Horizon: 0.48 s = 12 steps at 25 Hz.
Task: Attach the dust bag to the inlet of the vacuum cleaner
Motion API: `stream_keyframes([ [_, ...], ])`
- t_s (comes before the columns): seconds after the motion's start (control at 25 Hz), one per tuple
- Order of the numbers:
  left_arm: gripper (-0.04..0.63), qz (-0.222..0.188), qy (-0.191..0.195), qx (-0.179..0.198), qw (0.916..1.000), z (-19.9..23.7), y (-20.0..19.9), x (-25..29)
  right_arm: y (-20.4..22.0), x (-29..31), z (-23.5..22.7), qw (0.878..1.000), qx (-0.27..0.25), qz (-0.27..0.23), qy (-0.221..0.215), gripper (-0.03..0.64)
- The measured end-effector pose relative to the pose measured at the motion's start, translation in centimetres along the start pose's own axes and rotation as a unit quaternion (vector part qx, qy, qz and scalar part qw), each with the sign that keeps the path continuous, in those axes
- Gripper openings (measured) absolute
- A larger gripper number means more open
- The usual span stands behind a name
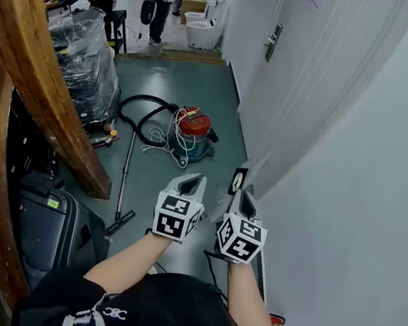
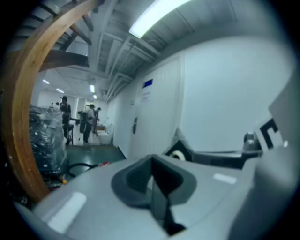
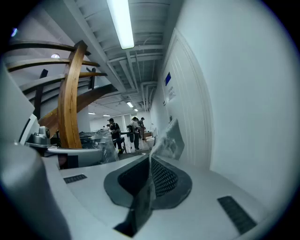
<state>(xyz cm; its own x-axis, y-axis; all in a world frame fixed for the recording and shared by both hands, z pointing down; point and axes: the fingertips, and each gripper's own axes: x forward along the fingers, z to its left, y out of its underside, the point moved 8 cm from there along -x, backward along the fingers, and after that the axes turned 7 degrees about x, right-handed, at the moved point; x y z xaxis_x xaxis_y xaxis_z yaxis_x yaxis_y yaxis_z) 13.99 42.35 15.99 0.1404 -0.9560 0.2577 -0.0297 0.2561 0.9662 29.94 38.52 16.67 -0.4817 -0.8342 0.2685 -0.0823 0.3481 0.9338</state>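
The left gripper [image 1: 189, 187] has its jaws fully closed with nothing between them. The right gripper [image 1: 244, 203] has its jaws clamped on a thin translucent sheet, probably the dust bag [image 3: 169, 137]. The vacuum cleaner [image 1: 192, 134] stands on the floor [image 1: 194, 86], well ahead of both grippers. Its hose [image 1: 137, 110] loops beside it.
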Motion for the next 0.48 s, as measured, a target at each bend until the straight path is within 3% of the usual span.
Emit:
stream_keyframes([
  [0.48, -0.002, 0.007, 0.0, -0.007, 1.0, 1.0, 0.6, -0.3, 1.0, 0.4, 0.8, 1.0, 0.022, 0.014, 0.0, 0.011],
])
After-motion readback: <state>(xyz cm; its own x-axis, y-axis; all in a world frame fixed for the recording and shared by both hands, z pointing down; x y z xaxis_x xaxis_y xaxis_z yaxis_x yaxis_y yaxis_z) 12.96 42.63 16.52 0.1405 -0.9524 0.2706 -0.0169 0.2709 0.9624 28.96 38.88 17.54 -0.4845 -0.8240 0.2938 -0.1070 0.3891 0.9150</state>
